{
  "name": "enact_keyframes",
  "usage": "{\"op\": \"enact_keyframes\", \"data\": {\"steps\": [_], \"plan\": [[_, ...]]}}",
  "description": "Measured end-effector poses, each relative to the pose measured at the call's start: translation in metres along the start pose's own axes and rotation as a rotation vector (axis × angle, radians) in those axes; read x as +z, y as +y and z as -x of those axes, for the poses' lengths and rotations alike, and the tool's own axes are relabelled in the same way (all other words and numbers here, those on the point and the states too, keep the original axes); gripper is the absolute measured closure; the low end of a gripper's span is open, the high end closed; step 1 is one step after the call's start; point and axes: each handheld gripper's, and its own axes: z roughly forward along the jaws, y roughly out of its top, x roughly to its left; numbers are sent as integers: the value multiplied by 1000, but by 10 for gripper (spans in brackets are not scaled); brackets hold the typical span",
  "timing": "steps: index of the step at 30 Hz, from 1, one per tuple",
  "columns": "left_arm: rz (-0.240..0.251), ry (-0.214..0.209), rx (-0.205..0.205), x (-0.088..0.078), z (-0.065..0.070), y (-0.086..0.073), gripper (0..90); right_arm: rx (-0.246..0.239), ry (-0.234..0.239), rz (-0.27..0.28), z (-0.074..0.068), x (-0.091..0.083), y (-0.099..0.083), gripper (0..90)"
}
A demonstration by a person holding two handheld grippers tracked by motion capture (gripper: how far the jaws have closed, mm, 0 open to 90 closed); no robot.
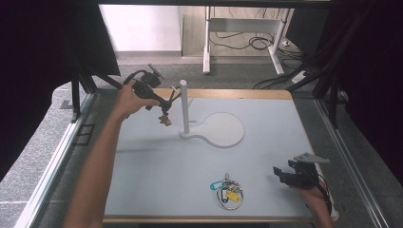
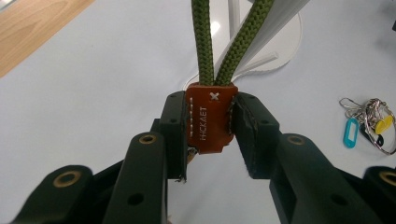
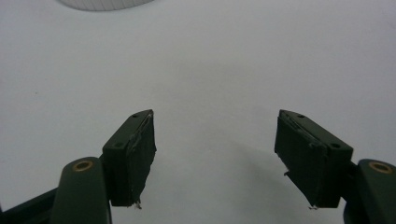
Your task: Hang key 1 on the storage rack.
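Note:
My left gripper (image 1: 166, 105) hangs above the table's far left, just left of the white stand's post (image 1: 184, 107). It is shut on a brown leather tag (image 2: 210, 119), with one pad pressed on each side of it. A doubled green cord (image 2: 201, 42) runs up from the tag toward the post (image 2: 275, 28). In the high view the tag (image 1: 165, 119) dangles below the jaws. My right gripper (image 1: 280, 175) rests low near the front right corner. Its jaws stand wide open (image 3: 224, 158) over bare table, with nothing between them.
The stand's round white base (image 1: 223, 129) lies mid-table, and its edge shows in the right gripper view (image 3: 102, 3). A bunch of keys with blue and yellow tags (image 1: 228, 190) lies near the front edge, also seen from the left gripper (image 2: 369, 123).

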Motion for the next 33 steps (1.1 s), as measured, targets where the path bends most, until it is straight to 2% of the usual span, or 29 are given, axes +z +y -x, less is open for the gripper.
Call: {"op": "enact_keyframes", "data": {"steps": [5,16,24,30,33], "plan": [[3,14,-2,4,1,-3,646,0,0,0,0,0,0,292],[35,48,-12,2,8,-15,531,-6,1,-2,-2,1,0,291],[53,79,-35,2,21,-34,404,-13,1,1,-4,0,1,291],[82,85,-35,3,30,-51,387,-22,7,2,-6,-1,2,291],[81,102,-19,5,35,-59,386,-26,7,5,-8,-1,2,291]]}}
